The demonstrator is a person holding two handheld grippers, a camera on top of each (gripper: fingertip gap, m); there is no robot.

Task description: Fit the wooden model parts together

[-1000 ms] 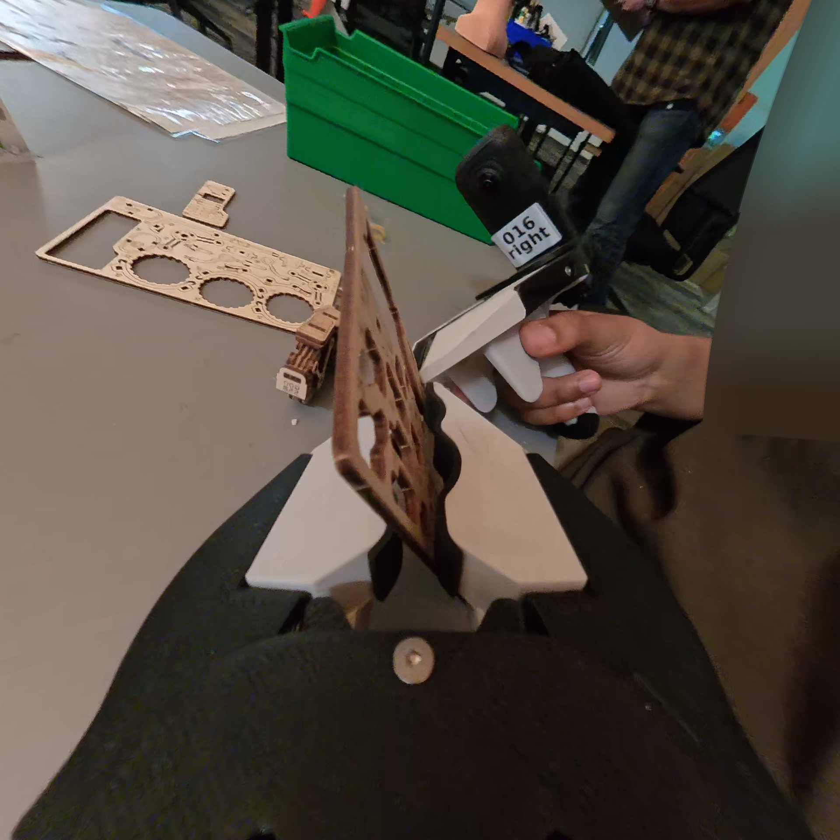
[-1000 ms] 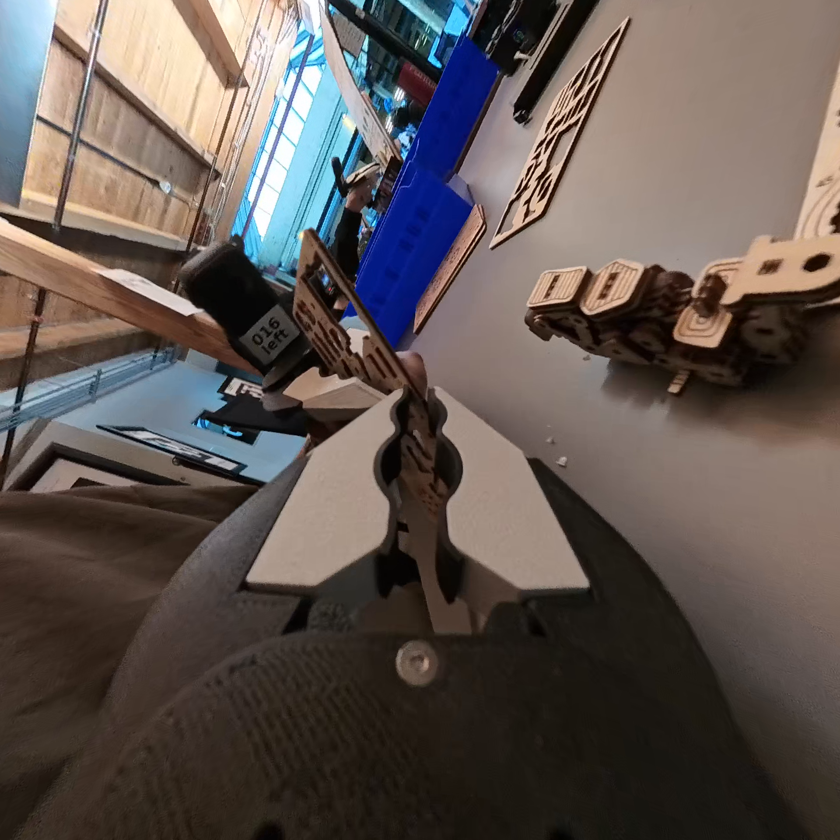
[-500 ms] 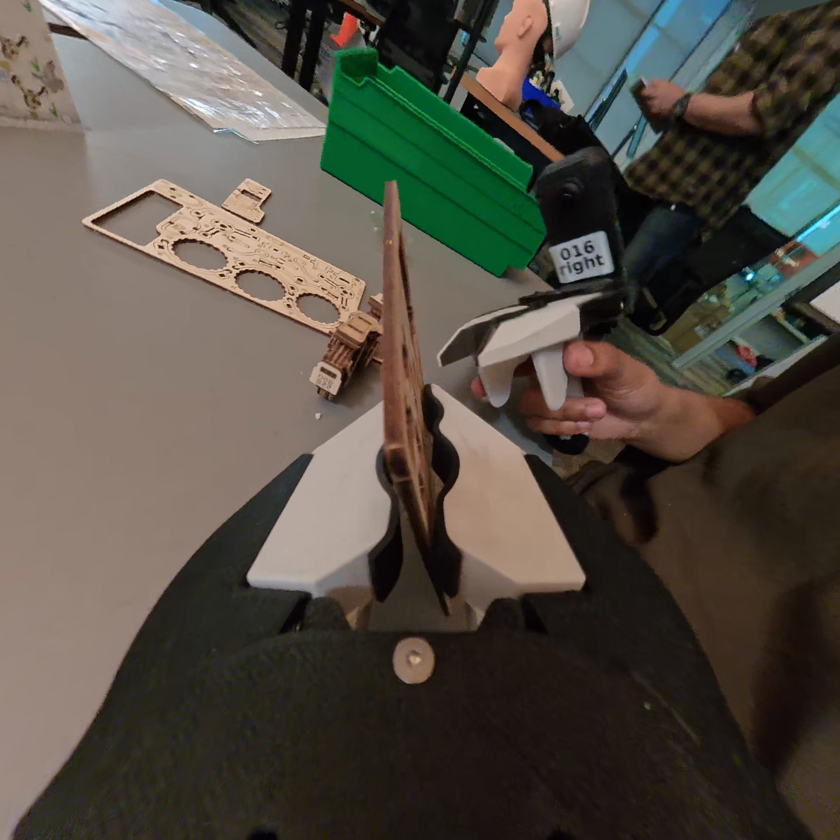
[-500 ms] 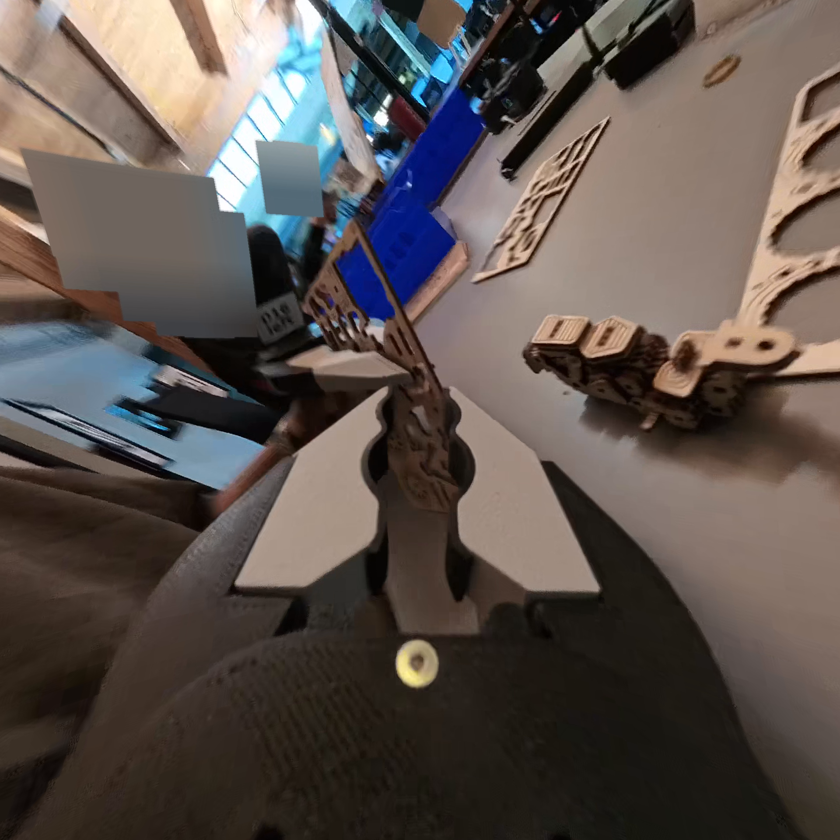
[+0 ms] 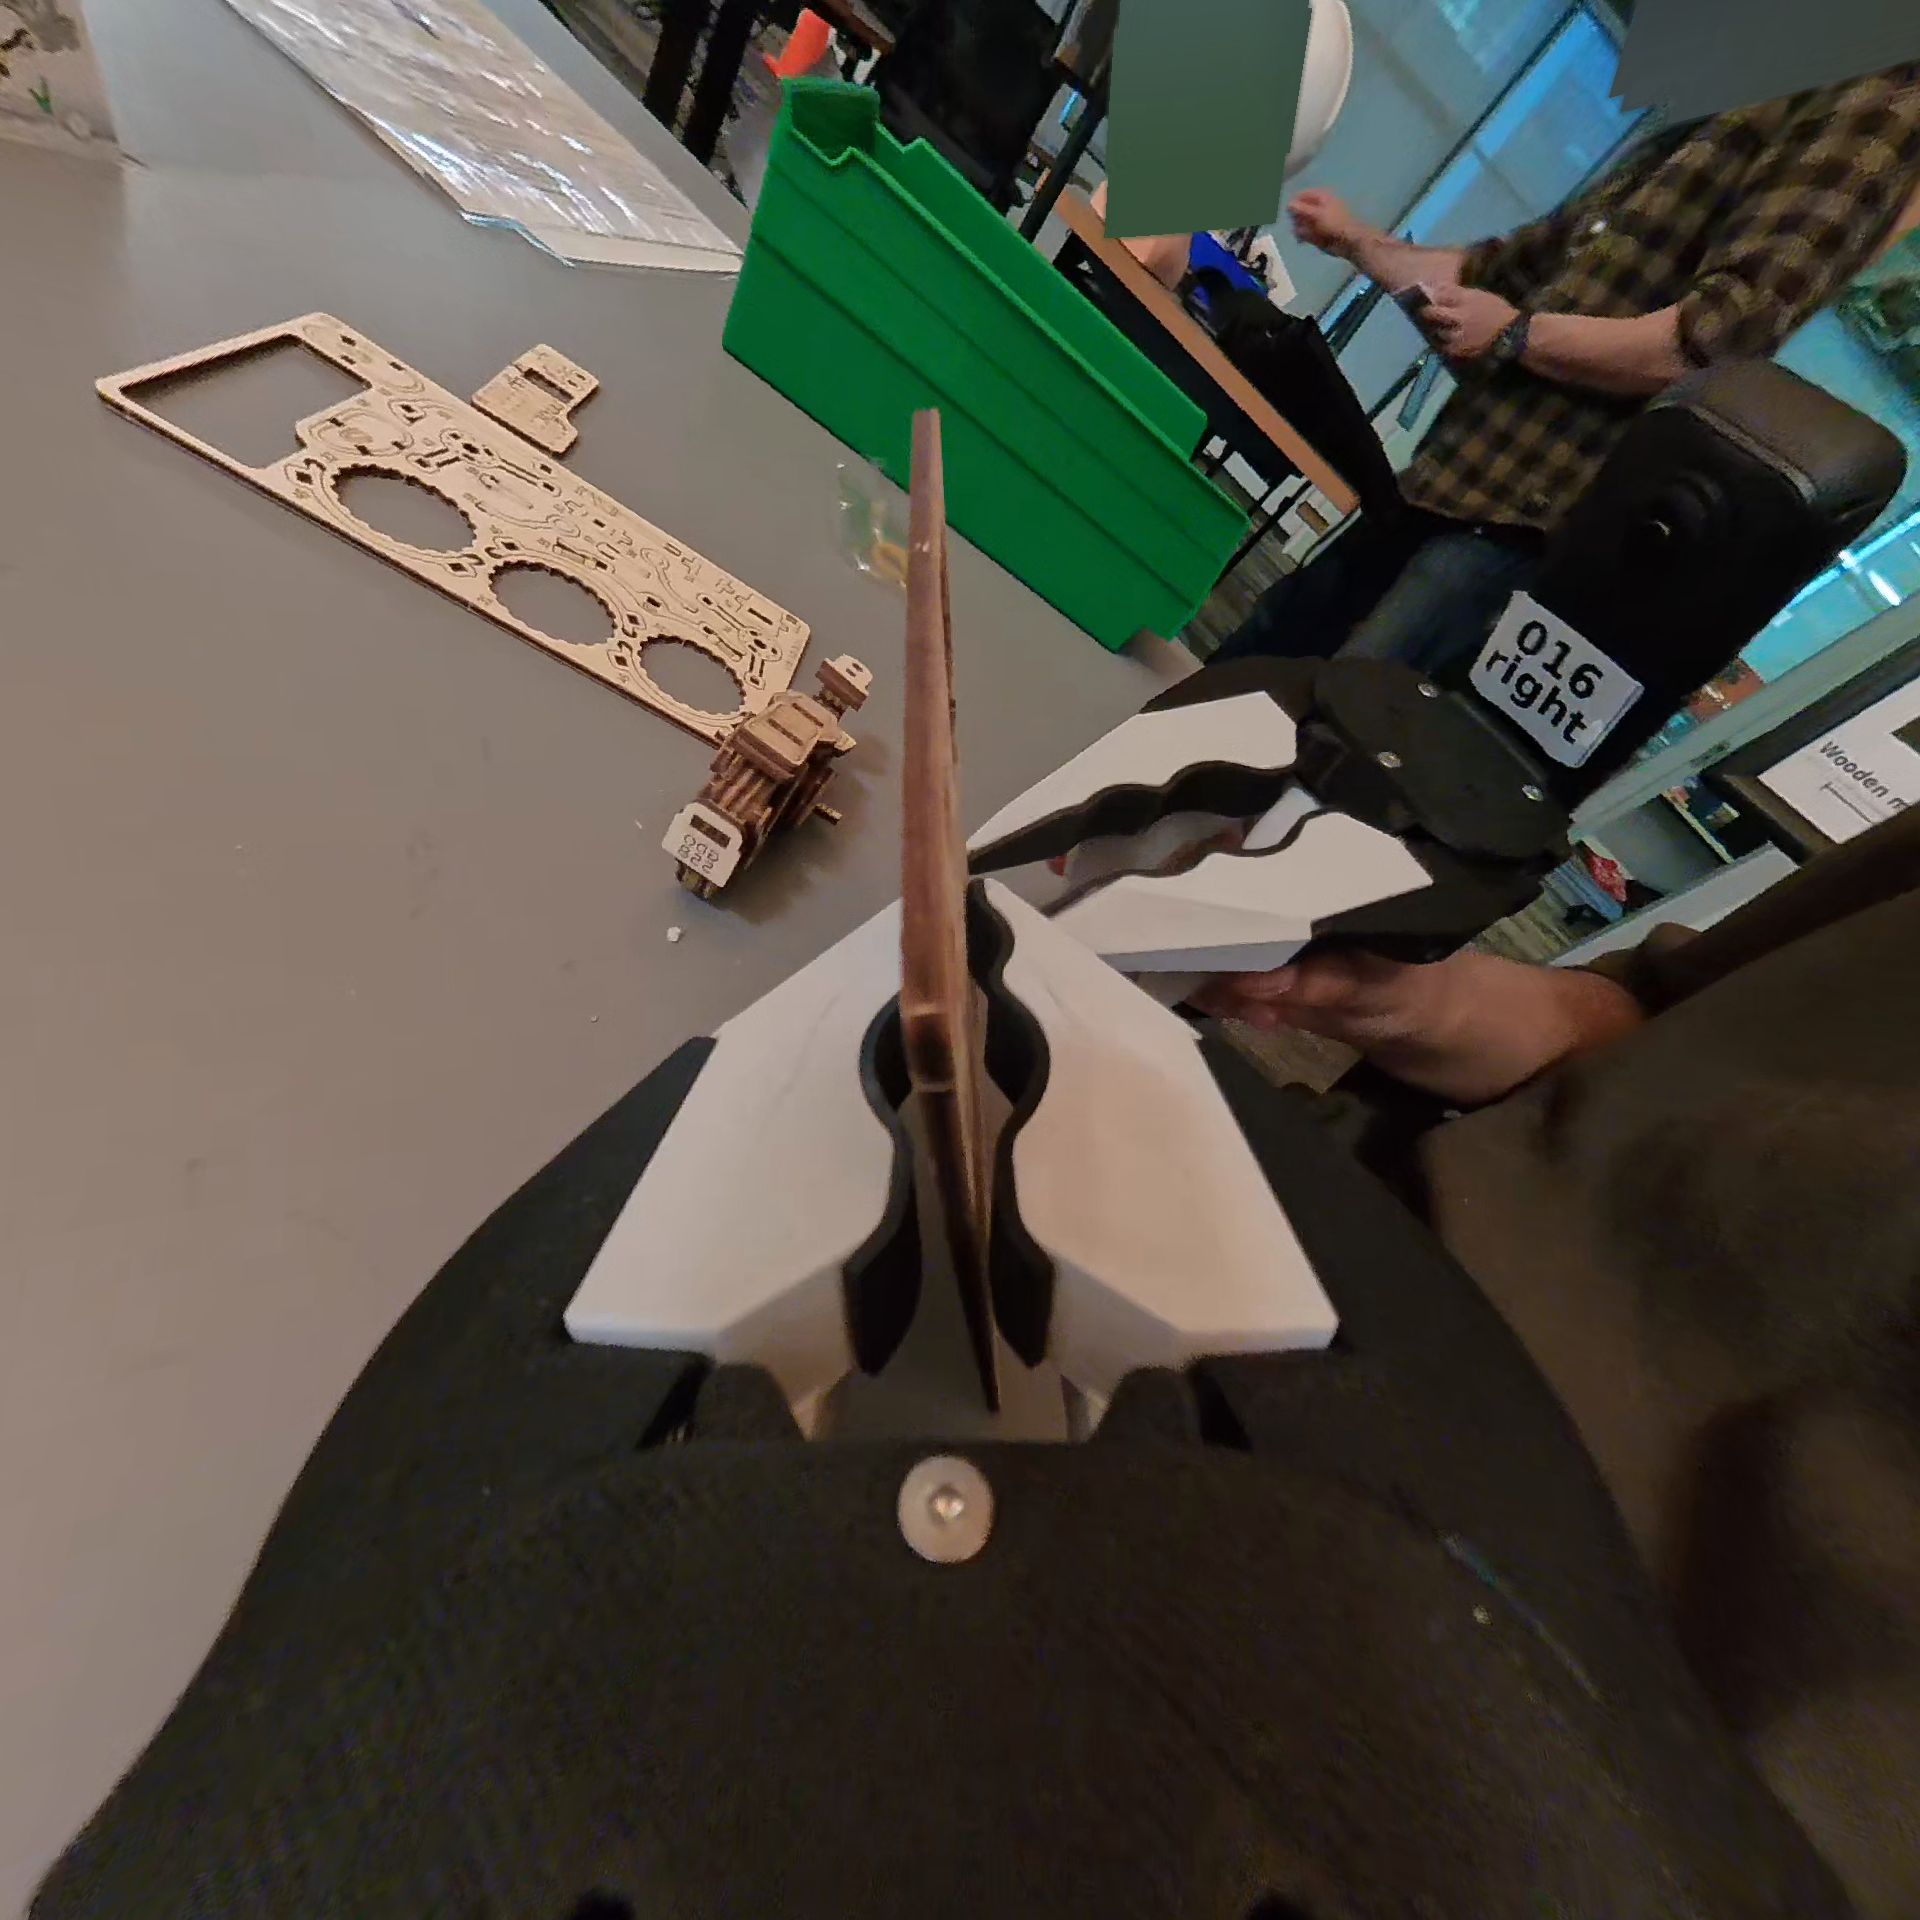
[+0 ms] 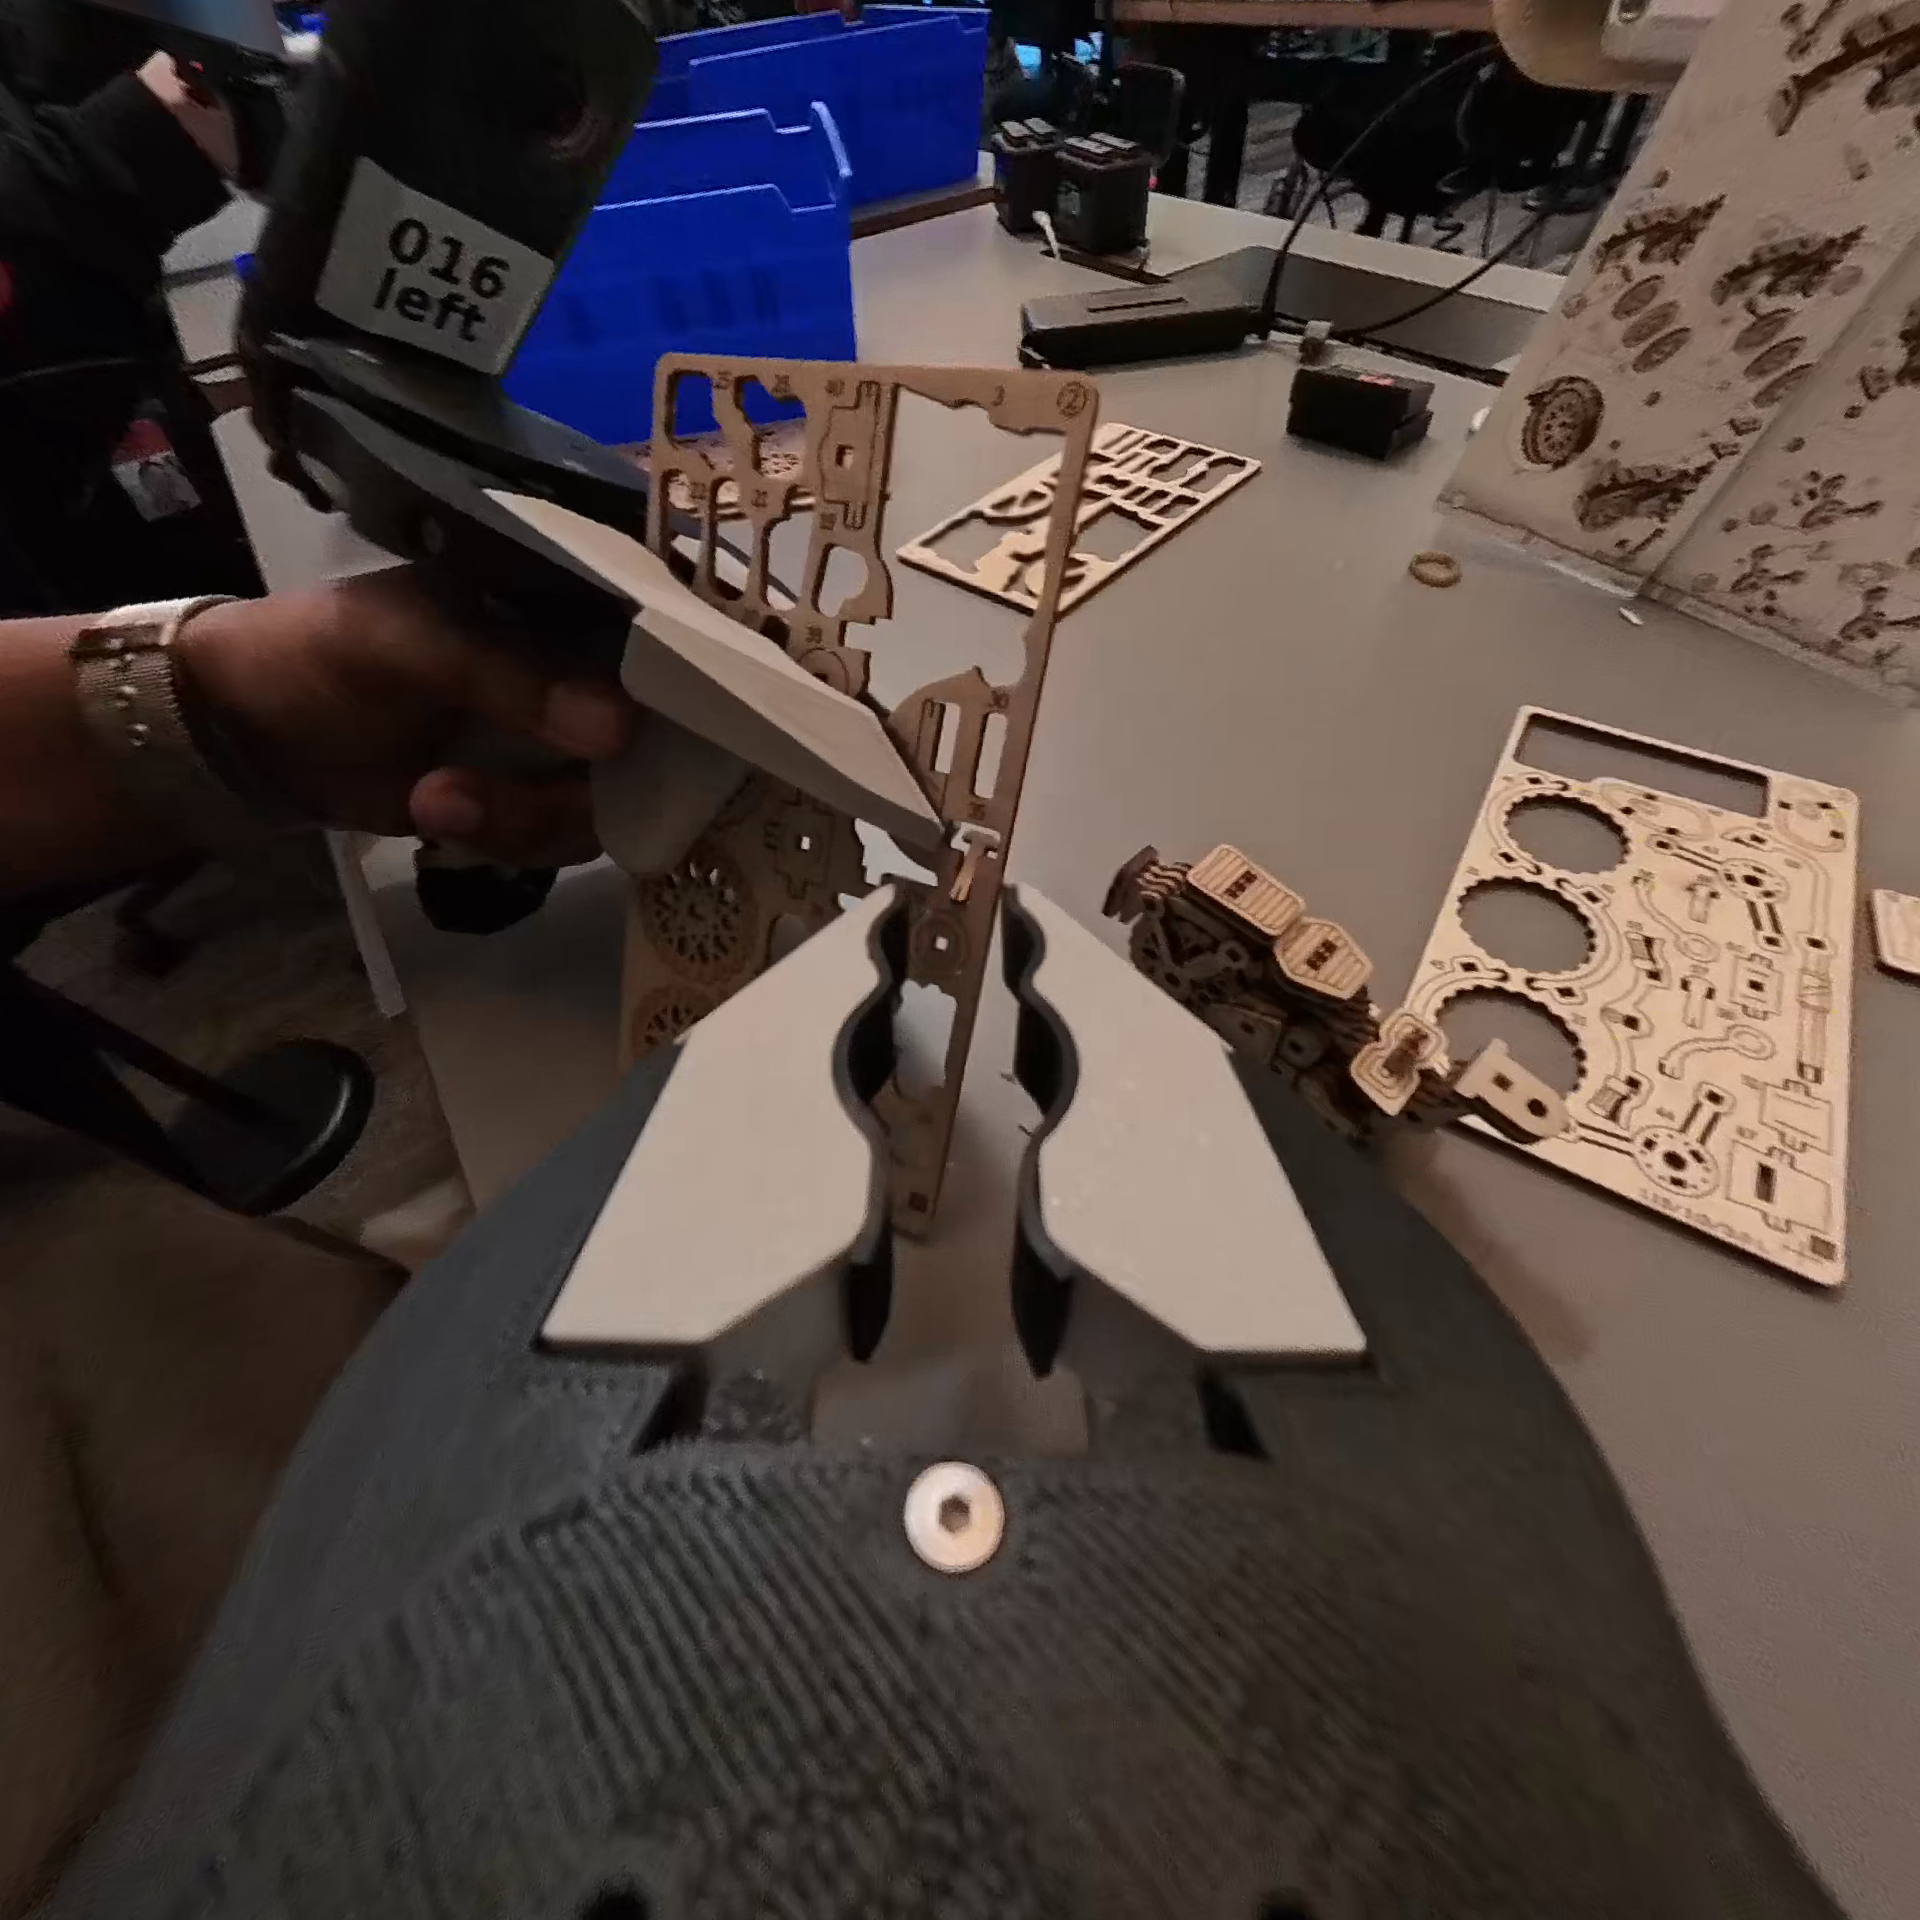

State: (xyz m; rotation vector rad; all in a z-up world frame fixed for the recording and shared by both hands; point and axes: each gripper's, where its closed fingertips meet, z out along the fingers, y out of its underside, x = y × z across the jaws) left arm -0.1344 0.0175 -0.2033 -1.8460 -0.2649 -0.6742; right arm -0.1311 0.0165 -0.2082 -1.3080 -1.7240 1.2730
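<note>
A thin wooden parts sheet [image 5: 928,727] stands upright and shows edge-on in the left wrist view. In the right wrist view the sheet [image 6: 873,499] shows its cut-out face. My left gripper [image 5: 940,935] is shut on its lower part and also shows in the right wrist view [image 6: 930,826]. My right gripper [image 6: 951,904] is open, with the sheet's lower corner in the gap between its fingers. It shows at the right of the left wrist view [image 5: 1023,883]. A partly built wooden model [image 6: 1247,956] lies on the grey table [image 5: 260,935] just beyond, also seen in the left wrist view [image 5: 769,779].
A flat sheet with three round holes [image 6: 1662,987] lies by the model. Another flat sheet [image 6: 1081,509] lies farther back. A green bin [image 5: 966,395], blue bins [image 6: 727,239] and black devices [image 6: 1143,312] stand behind. A person in a plaid shirt [image 5: 1610,260] stands off the table. My two grippers' fingertips are within a few centimetres of each other.
My right gripper has opened and let go of the sheet, and has swung round level with the table. My left gripper still holds the sheet, now more upright.
</note>
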